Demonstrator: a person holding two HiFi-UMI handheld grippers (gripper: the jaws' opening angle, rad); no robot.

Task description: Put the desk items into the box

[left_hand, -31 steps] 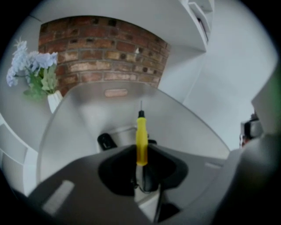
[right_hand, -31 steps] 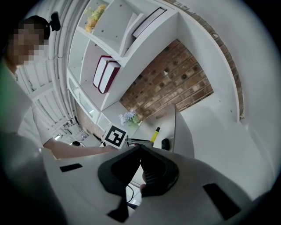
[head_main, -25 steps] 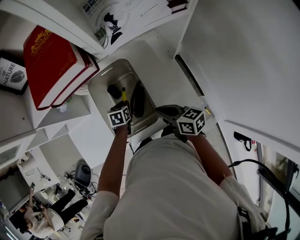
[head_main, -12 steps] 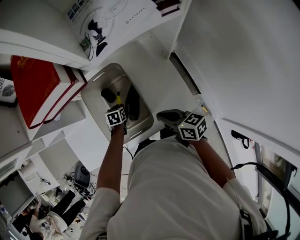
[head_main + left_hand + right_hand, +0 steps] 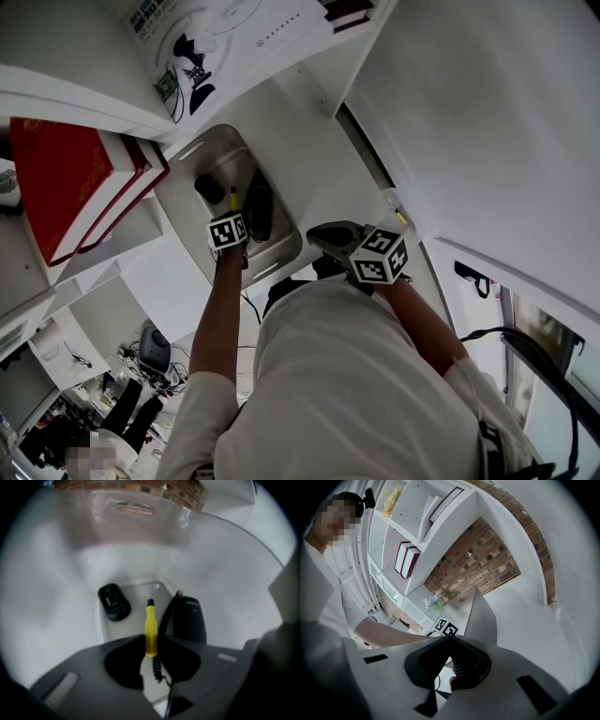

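While the left tongs (image 5: 150, 649) gripped a thin yellow stick (image 5: 150, 627) over the pale plastic box (image 5: 192, 150), two black things (image 5: 113, 603) already lay inside. The right tongs (image 5: 449, 638) were shut and empty.

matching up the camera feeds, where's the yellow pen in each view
Head view: yellow pen upper centre-left, just above the marker cube, inside the box.
Left gripper view: lower centre, sticking out of the left tool.
Right gripper view: not in it.
Shared landmark: the box, seen in all three views.
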